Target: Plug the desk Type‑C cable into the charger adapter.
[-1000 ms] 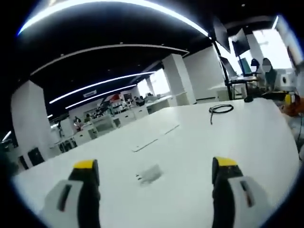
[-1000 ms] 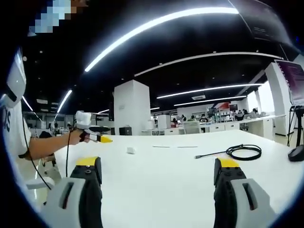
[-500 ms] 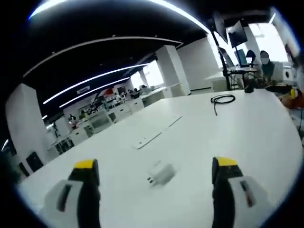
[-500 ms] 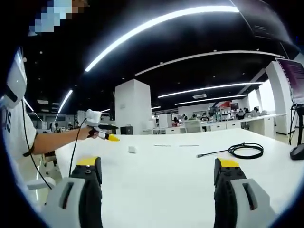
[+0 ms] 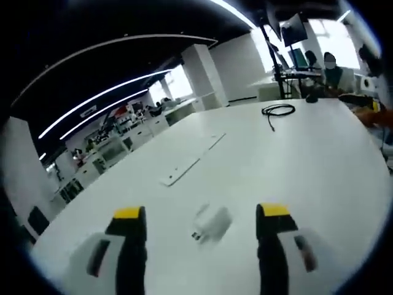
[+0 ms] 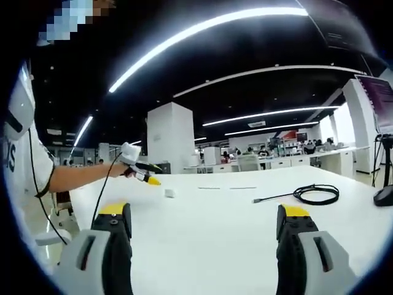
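Looking along my left tool [image 5: 201, 215], jaws spread and empty, I see the white, boxy charger adapter [image 5: 210, 222] lying between them on the smooth white counter [image 5: 319, 166], its prongs showing; the black cable [image 5: 276, 110] sits coiled well beyond. From my right tool [image 6: 204, 215], likewise wide and empty, the adapter [image 6: 169, 193] is a small white block, the cable [image 6: 314, 194] off right, the left tool [image 6: 142, 174] nearing the adapter.

No text, label, brand or number can be read in either view. The person's white shirt [image 6: 24, 160], to the left of the right gripper [image 6: 206, 246], carries a dark mark at its edge, but it is cut off and not legible.
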`<action>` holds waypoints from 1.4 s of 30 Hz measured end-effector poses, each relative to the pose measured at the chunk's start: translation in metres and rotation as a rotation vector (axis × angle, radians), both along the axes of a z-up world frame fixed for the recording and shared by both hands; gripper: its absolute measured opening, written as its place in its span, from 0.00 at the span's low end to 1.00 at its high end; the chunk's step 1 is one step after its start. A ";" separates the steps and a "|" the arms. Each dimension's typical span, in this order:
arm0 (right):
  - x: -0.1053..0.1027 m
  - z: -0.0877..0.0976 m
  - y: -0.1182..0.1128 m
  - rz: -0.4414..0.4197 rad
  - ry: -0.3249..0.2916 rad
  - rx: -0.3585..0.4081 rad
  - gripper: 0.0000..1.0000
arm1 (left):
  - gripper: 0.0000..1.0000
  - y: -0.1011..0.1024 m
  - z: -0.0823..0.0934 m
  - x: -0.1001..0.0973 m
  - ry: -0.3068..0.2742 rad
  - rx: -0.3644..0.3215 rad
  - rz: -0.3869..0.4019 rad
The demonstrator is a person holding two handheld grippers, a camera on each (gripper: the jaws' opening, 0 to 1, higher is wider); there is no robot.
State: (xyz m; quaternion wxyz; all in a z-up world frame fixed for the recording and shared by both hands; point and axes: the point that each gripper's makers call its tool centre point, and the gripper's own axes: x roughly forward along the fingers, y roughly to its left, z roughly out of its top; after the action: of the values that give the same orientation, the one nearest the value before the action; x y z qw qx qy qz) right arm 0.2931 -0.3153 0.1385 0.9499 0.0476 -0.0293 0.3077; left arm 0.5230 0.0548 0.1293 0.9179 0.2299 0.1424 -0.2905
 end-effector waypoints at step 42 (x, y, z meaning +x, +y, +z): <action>0.004 -0.006 -0.012 -0.002 0.029 0.002 0.99 | 0.22 -0.024 -0.046 0.027 0.297 0.254 -0.253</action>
State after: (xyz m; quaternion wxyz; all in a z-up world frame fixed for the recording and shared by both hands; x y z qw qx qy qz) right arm 0.2975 -0.3272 0.1330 0.9504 0.0527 -0.0159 0.3061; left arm 0.5497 0.0312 0.0831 0.8068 0.3143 0.2815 -0.4137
